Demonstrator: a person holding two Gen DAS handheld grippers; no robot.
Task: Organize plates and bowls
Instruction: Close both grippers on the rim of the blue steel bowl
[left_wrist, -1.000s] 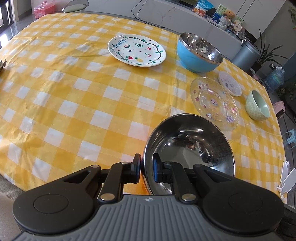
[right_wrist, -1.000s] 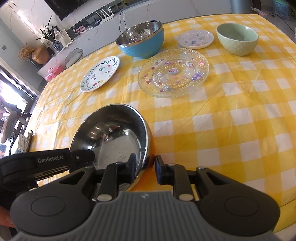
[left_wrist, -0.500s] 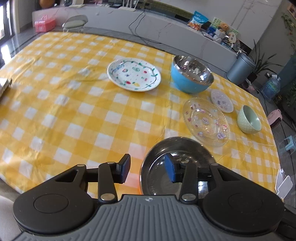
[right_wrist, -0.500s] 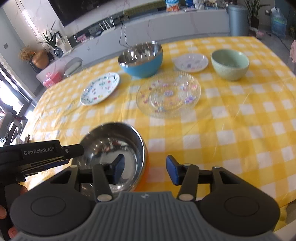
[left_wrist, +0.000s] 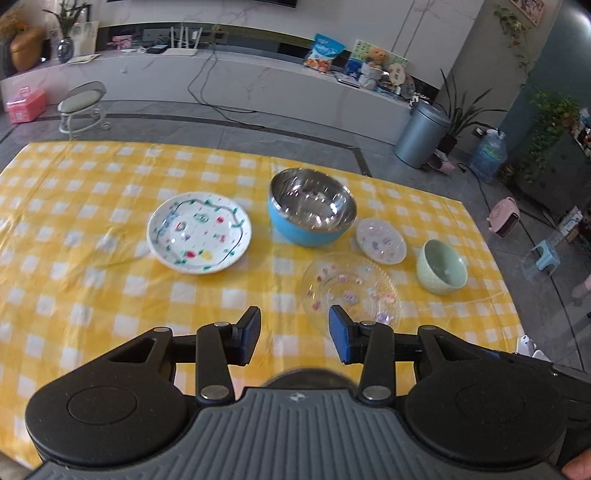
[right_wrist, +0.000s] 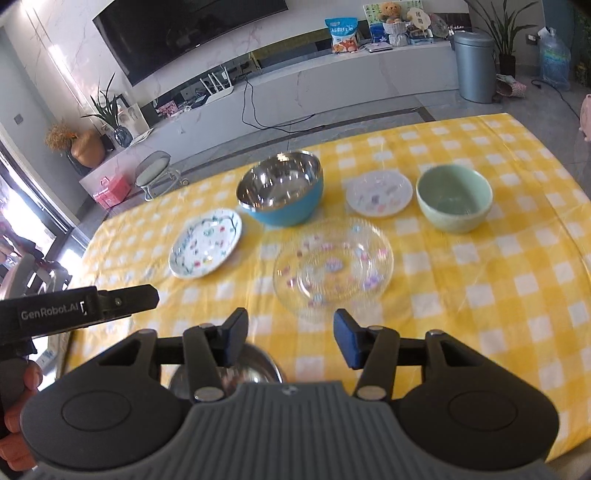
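1. Grippers: left gripper (left_wrist: 293, 338) and right gripper (right_wrist: 291, 338) both let go of the steel bowl (right_wrist: 236, 373) in the last second; jaws now apart, nothing between them, both lifted clear.
2. Meaning: bowl looks placed at the near table edge; next piece pending.
3. Look: shiny steel, upright, mostly hidden under the grippers.
4. Remaining: blue bowl (left_wrist: 312, 206), green bowl (left_wrist: 441, 266), glass plate (left_wrist: 351, 291), white plate (left_wrist: 199, 232), small plate (left_wrist: 381, 240) all unstacked.

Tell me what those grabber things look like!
Both are black. The left gripper and right gripper each have two thin arms ending in blue pads, silver screws, big round discs either side and a ribbed grey cover in the middle. From the right view, the left one's side reads "GenRobot.AI" in white letters.
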